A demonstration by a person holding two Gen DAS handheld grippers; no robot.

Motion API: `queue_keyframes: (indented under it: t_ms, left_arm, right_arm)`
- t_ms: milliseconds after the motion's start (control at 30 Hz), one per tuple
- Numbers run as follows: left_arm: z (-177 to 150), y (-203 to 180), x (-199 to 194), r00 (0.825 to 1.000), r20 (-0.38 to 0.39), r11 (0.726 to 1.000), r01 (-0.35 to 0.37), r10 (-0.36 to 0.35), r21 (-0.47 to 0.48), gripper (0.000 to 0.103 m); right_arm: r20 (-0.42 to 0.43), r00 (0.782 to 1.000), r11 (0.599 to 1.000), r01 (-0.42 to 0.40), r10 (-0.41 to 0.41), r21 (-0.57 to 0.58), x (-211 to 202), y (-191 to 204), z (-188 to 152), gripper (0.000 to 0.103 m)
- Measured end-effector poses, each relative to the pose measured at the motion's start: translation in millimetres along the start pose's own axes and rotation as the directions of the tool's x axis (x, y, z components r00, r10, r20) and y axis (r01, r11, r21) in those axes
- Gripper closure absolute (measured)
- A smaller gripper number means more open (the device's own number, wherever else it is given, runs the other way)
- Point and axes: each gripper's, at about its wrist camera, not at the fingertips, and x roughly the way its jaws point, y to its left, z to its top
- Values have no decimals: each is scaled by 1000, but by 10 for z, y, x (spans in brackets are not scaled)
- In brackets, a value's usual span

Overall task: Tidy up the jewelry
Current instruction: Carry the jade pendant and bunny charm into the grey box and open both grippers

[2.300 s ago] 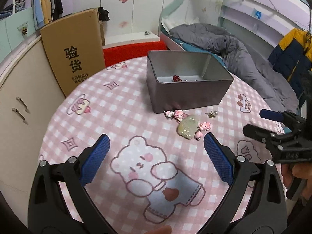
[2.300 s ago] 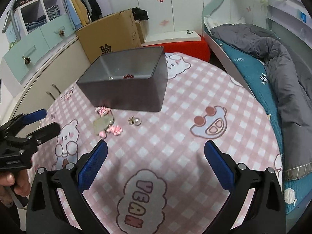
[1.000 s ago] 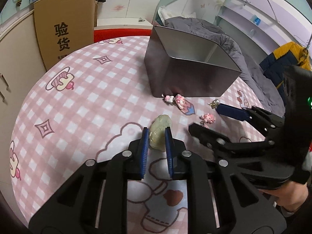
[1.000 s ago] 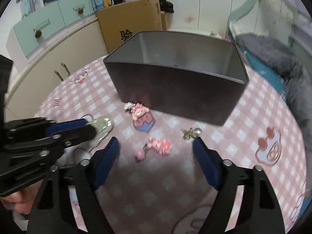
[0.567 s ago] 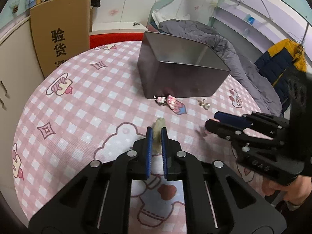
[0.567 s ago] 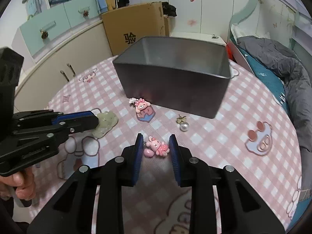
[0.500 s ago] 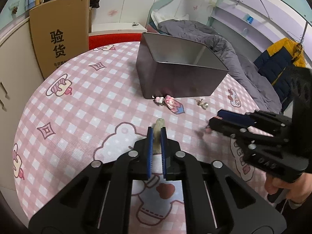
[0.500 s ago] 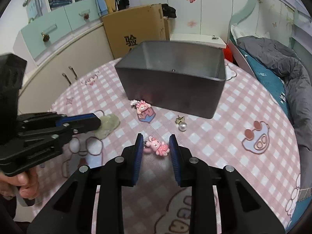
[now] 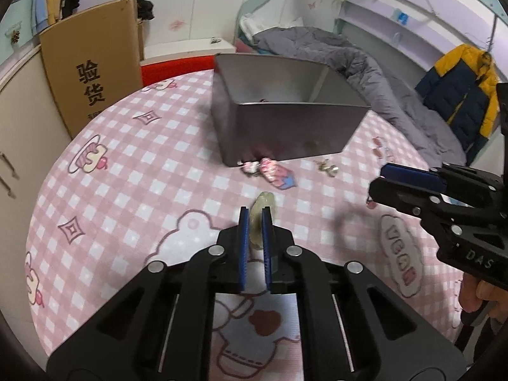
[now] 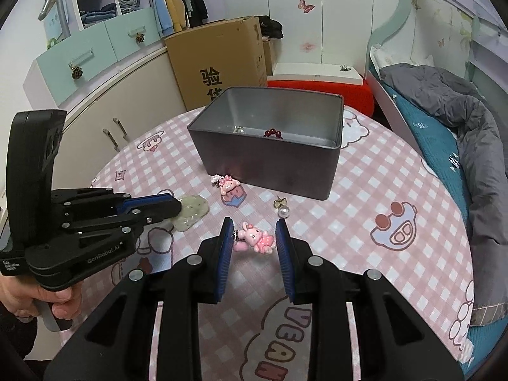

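My left gripper [image 9: 255,219] is shut on a pale green jade pendant [image 9: 257,219], held just above the pink checked tablecloth; the pendant also shows in the right wrist view [image 10: 192,211]. My right gripper [image 10: 254,236] is shut on a pink bunny charm [image 10: 257,238], lifted a little off the table. A grey metal box [image 10: 270,165] stands ahead with dark red beads [image 10: 273,133] inside. A pink bear charm [image 10: 231,190] and a pearl earring [image 10: 283,210] lie in front of the box.
A cardboard box [image 10: 219,63] stands behind the table beside cream cabinets [image 10: 104,127]. A bed with a grey quilt [image 10: 460,120] runs along the right. A red stool [image 10: 320,90] is behind the metal box.
Both grippers have closed: the left on the jade pendant, the right on the bunny charm. Both have since risen and drawn back from the box a little.
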Motion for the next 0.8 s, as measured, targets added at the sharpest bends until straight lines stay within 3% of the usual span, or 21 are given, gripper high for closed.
queue_keyframes:
  t_ms: [167,233,500,700,733,767,800]
  left_arm:
    - [17,-22,-119,999,21,1000,25,-25,3,97]
    - [55,-18,-195,999,36,1000,25,-25,6,103]
    - [131,8,-322,998,62,1000,18,-18,11,103]
    - [10,65,-300,1000,13,1000,-2,1,20,100]
    - [-25,60,-283,1000,2,1000,-12,12,25,96]
    - [-74,47,-243,999,-16,998,-45,45,37,64]
    - [-116,33,-215,996,-26,996,-79,80,46,19]
  right_arm:
    - [40,999,1000,-2,3,-5,-147,-25,159,78]
    - [61,998,1000,-2,3,-12,-206,-32,254,78]
    - [101,995,999,4,-1,-32,-308,-44,465,78]
    - [90,996,999,-6,9,-35,-279,-12,411,78]
    - [86,996,999,-7,10,-35,-269,-12,399,78]
    - [81,997,999,-9,12,-33,-253,-11,385,78]
    - [77,997,999,-13,16,-31,-236,-10,373,78]
